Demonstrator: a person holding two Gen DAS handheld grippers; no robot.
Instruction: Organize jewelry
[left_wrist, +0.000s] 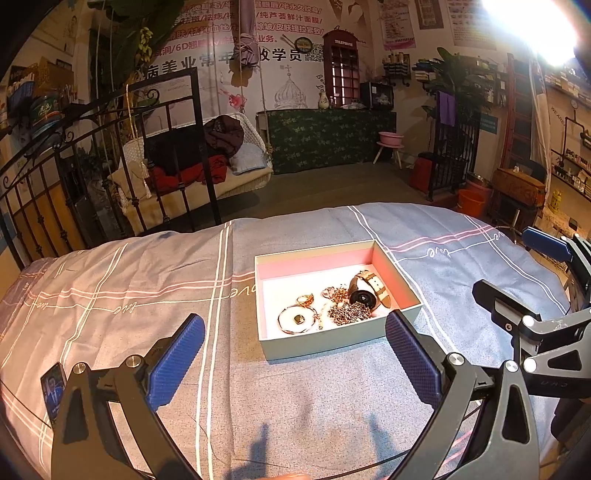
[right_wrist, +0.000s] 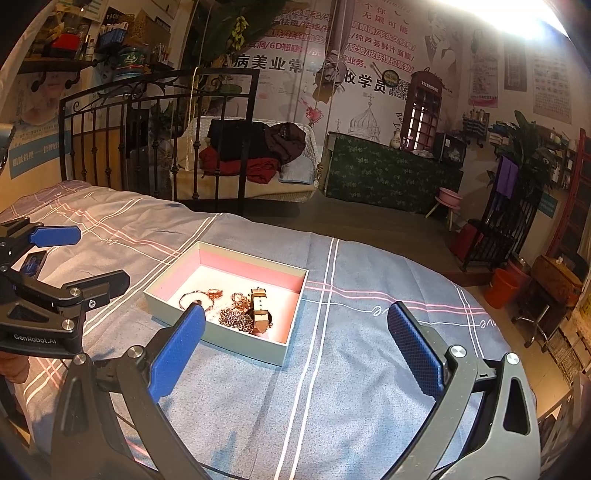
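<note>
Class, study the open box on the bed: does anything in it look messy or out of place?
Yes. In the shallow pale-green cardboard box with pink lining, the jewellery is heaped along one side: the beige-strapped wristwatch lies against a tangled dark beaded chain, beside a thin gold bangle. Nothing has spilled onto the bedsheet.

Jewelry (left_wrist: 332, 306) heaped in open box (left_wrist: 332, 345)

From my feeds the room looks dim and warm-tinted, lit mainly by one blown-out ceiling light (left_wrist: 535, 26) at upper right, flaring white across both views. Soft finger shadows fall on the bedspread (left_wrist: 295, 424) near the bottom of the left wrist view. Fisheye distortion bends the edges, and the corners vignette to black. The centre stays reasonably sharp.
</note>
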